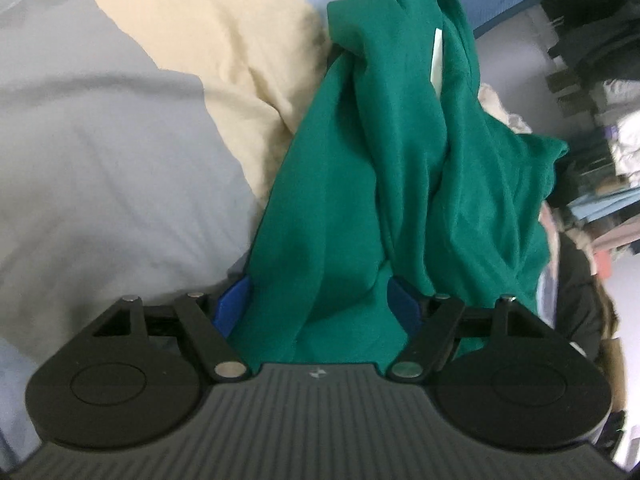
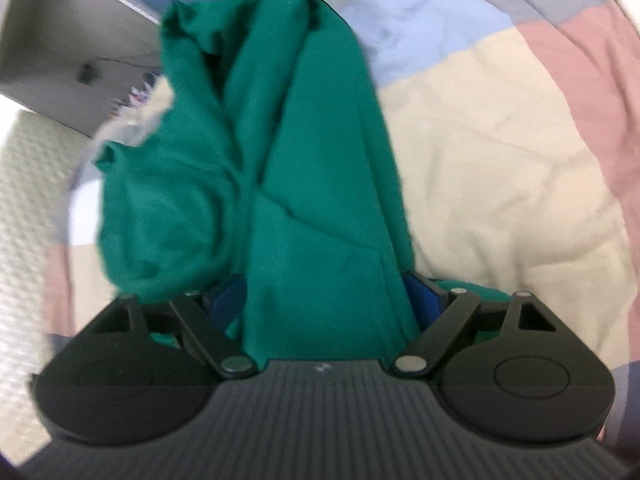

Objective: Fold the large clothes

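Green cloth swallowed both sets of fingers

The green garment (image 1: 360, 184) covered most of each hand-held gripper's blue pads (image 1: 236, 304); the right wrist view was blurred.

The green garment (image 1: 400, 184) between the blue pads (image 1: 236, 300) of the left hand-held gripper (image 1: 320, 300) is soft, matt cloth, with a smooth white label (image 1: 437, 56) on it. Beyond the right hand-held gripper (image 2: 328, 296) the bed cover (image 2: 500, 168) is matt, wrinkled fabric. Both gripper bodies are matt black plastic with ribbed tops and shiny metal pins (image 1: 230, 369).
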### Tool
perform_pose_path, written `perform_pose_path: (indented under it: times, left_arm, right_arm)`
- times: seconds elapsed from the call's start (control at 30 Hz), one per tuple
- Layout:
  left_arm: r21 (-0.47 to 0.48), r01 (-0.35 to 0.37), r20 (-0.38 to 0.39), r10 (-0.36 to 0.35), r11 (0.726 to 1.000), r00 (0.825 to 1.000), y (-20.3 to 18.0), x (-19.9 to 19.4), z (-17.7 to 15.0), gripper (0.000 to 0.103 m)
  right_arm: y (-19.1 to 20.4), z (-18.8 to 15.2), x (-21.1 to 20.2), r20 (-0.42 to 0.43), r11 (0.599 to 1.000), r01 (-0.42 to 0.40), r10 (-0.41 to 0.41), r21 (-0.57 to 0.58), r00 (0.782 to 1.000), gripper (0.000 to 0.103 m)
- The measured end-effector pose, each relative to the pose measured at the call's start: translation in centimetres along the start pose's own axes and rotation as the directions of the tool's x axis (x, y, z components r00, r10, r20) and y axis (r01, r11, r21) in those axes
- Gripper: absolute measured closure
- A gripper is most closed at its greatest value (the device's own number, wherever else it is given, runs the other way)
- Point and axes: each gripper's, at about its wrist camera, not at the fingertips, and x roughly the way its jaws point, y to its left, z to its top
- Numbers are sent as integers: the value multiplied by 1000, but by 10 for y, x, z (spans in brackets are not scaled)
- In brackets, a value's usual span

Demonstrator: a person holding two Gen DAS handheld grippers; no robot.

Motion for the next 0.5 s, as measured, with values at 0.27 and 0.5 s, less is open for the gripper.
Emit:
perform_pose_path:
  times: [0.27, 0.5]
  left_arm:
    - [7, 75, -12, -75, 997, 997, -1, -8, -11, 22]
    - [84, 282, -5, -283, 956, 959, -20, -22, -20, 22]
  right_arm:
    - [-3, -1, -17, 9, 990, -139, 139, 26, 990, 15]
    - [5, -2, -36, 45, 964, -266, 267, -16, 963, 15]
